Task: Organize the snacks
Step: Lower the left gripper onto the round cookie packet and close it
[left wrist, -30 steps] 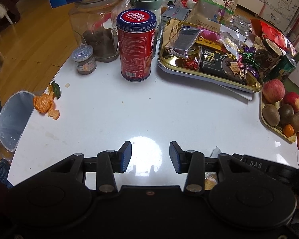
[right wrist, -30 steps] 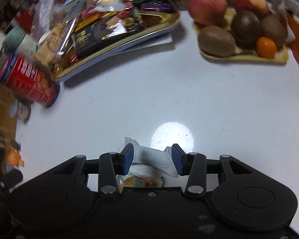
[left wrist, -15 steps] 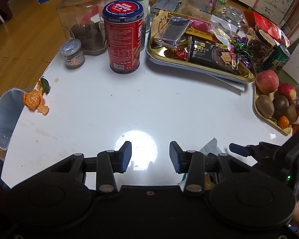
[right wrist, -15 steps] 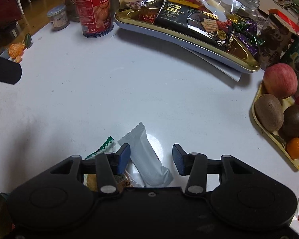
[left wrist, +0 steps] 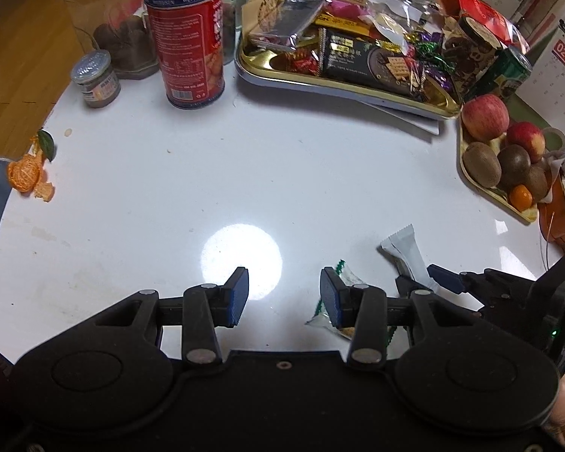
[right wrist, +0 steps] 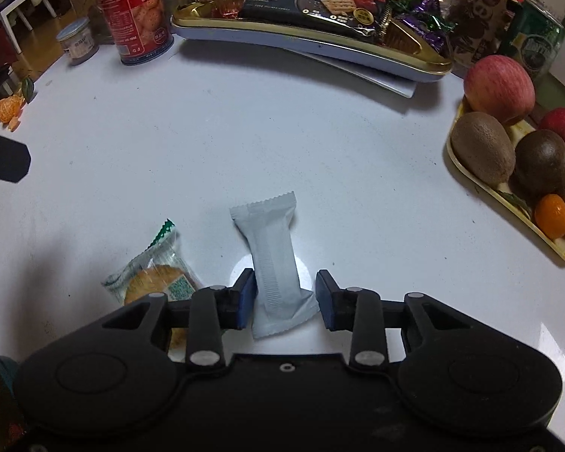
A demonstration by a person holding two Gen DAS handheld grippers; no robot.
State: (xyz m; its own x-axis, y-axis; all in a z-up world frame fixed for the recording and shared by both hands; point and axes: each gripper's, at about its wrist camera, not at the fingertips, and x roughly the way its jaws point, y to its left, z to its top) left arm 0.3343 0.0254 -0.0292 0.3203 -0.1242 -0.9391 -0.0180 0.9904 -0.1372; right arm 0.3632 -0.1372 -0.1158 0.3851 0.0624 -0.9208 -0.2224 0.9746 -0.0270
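A white snack packet (right wrist: pixel 273 263) lies flat on the white table, with a clear-wrapped biscuit packet (right wrist: pixel 158 275) just to its left. My right gripper (right wrist: pixel 285 297) points down and straddles the near half of the white packet. Its jaws are closing; the left pad touches the wrapper and a sliver of gap shows at the right pad. In the left wrist view my left gripper (left wrist: pixel 284 293) hovers open over bare table with nothing between its fingers. The biscuit packet (left wrist: pixel 342 282) sits just outside its right finger, and the white packet (left wrist: pixel 405 252) lies further right. A gold tray (left wrist: pixel 260 60) piled with snacks stands at the back.
A red biscuit tin (left wrist: pixel 186 37), a small jar (left wrist: pixel 96 79) and a glass jar stand at the back left. A fruit tray (left wrist: pixel 486 188) with apples and kiwis sits at the right. Orange peel (left wrist: pixel 24 173) lies by the left table edge.
My right gripper has rolled upright, sunk over the white packet and narrowed its jaws around it. My left gripper has dropped a little closer to the table, still open.
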